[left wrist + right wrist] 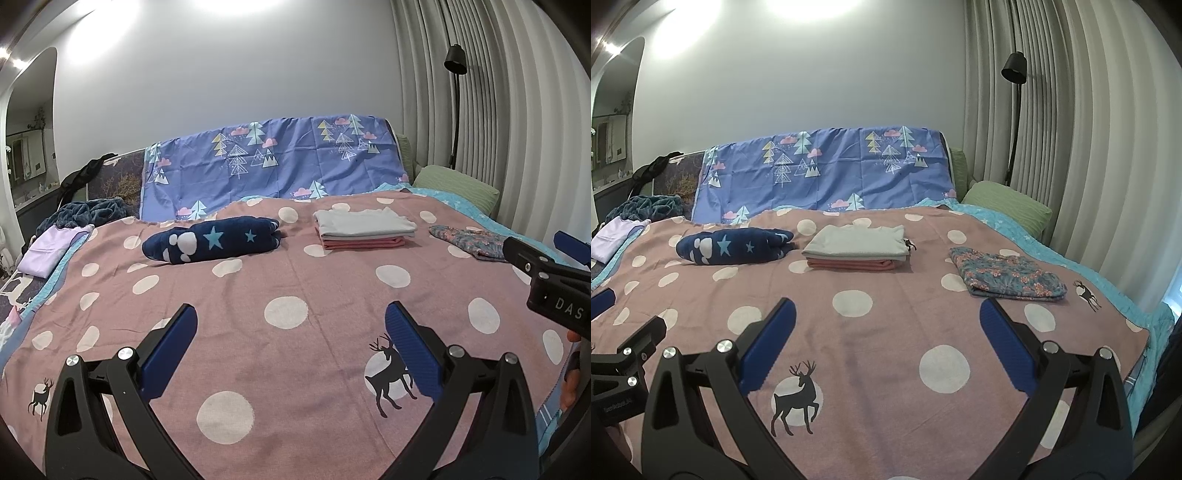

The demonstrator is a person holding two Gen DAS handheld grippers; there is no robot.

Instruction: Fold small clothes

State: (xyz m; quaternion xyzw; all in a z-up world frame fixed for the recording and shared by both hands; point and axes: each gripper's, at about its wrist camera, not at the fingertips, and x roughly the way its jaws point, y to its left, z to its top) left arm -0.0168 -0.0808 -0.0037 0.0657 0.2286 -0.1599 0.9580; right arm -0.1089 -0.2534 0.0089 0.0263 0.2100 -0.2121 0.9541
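A folded stack, a pale grey garment on a pink one (364, 229) (858, 247), lies mid-bed. A folded floral blue garment (471, 242) (1008, 275) lies to its right. A navy star-patterned bundle (212, 240) (735, 245) lies to its left. A lilac garment (50, 251) (611, 236) lies at the left bed edge. My left gripper (290, 321) is open and empty above the pink spotted blanket (295, 284) (871, 332). My right gripper (886, 315) is open and empty beside it, and shows at the right of the left wrist view (546, 273).
A blue tree-print sheet (266, 158) (827, 170) drapes the headboard. A green pillow (458, 184) (1008, 201) lies back right beside curtains and a black floor lamp (456, 107) (1015, 110). A dark teal blanket (88, 212) is heaped back left.
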